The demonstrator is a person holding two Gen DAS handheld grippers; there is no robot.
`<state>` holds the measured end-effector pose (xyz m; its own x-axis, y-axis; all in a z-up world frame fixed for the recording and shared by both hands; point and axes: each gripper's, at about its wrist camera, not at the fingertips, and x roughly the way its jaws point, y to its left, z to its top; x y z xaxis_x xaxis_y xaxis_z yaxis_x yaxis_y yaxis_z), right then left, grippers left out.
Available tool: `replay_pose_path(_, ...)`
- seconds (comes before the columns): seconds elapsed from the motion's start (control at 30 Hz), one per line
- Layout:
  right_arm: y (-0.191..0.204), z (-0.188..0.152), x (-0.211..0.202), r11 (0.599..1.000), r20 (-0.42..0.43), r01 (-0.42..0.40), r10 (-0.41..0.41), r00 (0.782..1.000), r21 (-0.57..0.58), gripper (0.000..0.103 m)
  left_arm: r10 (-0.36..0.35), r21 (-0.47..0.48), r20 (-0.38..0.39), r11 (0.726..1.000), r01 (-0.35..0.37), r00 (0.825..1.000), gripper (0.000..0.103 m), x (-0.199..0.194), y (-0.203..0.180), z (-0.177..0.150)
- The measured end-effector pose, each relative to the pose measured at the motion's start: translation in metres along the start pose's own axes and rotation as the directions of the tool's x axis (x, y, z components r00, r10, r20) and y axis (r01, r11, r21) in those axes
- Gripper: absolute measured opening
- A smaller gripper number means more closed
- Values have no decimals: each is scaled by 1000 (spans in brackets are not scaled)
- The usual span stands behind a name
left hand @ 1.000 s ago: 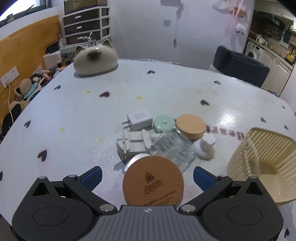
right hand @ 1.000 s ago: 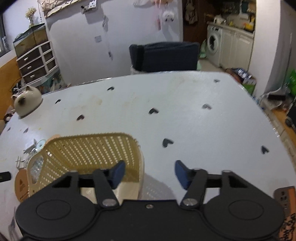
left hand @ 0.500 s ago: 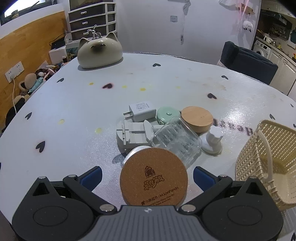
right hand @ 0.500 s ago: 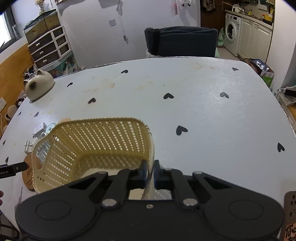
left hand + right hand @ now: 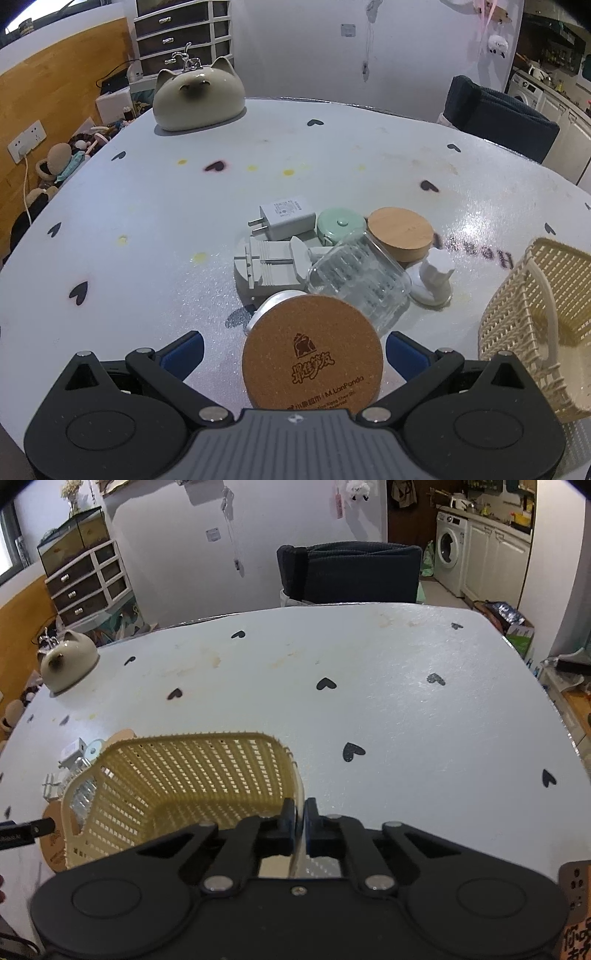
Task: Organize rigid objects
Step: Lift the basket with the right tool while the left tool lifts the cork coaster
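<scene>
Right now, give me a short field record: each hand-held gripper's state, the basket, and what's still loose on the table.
left hand-held gripper: open, jaws wide either side of the cork-lidded tin, not pressing it
right hand-held gripper: shut on the basket wall
basket: cream lattice, nothing visible inside
loose items: glass jar on its side with wooden lid, white charger, mint tape measure, grey tool, small white piece
far edge: cat-shaped ceramic
table: white, heart-patterned
</scene>
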<state>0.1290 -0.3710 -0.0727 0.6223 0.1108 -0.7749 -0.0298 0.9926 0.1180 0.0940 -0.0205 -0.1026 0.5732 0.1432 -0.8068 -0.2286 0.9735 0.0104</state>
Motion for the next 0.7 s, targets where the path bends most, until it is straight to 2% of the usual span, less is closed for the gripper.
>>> replay_pose_path(0.3, 6, -3, 1, 999, 9, 46, -46, 999, -3, 5, -35, 11, -16, 999, 36, 999, 103, 12, 2, -1)
replay_pose_path(0.43, 7, -3, 1, 998, 10, 56, -56, 998, 2, 5, -13, 32, -32, 999, 14, 999, 103, 21, 3, -3)
replay_pose_path(0.7, 8, -4, 1, 998, 5, 63, -63, 998, 15, 5, -63, 83, -63, 994, 68, 996, 103, 27, -7, -8)
